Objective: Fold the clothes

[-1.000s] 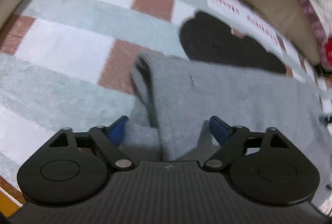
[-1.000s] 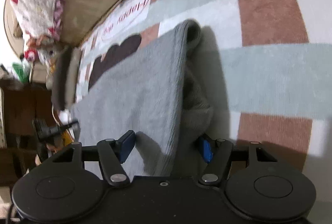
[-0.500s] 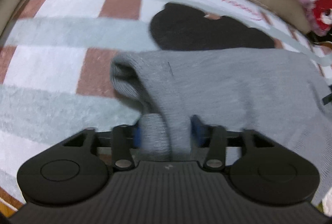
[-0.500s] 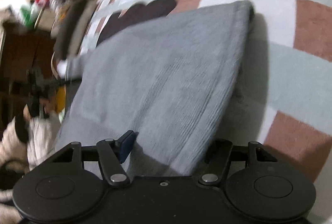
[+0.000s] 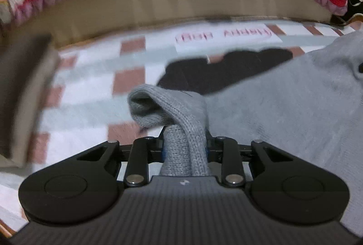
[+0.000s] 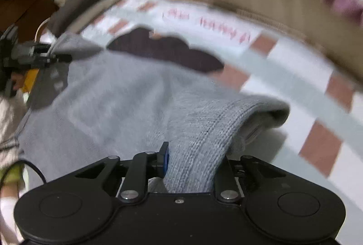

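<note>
The left gripper (image 5: 185, 145) is closing its jaws on a bunched corner of the grey knit garment (image 5: 283, 109). The right gripper (image 6: 192, 165) is closing likewise, pinching another corner. The garment spreads between them over the checked rug (image 5: 86, 90), a dark patch (image 6: 165, 50) showing at its far edge.

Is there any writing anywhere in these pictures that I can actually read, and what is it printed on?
Pink lettering on a white panel of the checked rug: upside down and blurred in the left view; it may read "Happy" plus a second word, not surely.
Same lettering in the right view: smeared, unreadable.
Small pale mark on the left gripper's body: a logo, too small to read.
Grey knit garment: no text visible.
</note>
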The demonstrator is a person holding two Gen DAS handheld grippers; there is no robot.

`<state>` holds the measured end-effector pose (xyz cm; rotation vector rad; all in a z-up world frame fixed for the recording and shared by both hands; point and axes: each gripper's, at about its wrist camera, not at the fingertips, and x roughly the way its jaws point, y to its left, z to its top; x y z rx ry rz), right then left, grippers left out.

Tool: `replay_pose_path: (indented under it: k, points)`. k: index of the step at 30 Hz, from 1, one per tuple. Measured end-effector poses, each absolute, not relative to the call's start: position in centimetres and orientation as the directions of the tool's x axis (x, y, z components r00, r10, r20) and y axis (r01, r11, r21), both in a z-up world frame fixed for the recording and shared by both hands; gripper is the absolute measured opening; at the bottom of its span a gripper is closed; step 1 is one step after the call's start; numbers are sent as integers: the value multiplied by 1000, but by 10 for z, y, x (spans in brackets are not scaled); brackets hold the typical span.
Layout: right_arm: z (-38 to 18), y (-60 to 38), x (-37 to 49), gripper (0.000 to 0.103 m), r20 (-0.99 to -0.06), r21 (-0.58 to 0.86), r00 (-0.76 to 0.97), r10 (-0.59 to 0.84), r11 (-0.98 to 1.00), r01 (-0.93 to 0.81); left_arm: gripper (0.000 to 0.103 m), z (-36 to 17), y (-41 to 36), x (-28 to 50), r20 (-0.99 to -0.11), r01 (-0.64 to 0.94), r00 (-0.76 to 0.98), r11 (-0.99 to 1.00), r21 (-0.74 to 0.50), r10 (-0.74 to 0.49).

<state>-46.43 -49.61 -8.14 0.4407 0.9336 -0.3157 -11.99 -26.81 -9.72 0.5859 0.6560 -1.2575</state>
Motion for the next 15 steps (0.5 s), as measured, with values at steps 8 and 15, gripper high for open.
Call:
replay_pose_path:
  k: [8, 15]
  points:
    - [-30, -452, -438, 19, -717, -25, 599, -356, 872, 488, 19, -43, -259, -125, -536, 933, 348, 339, 118, -770]
    - [-24, -515, -408, 23, -589, 35, 624, -513, 756, 654, 8, -7, -307, -67, -463, 876, 455, 475, 80, -761]
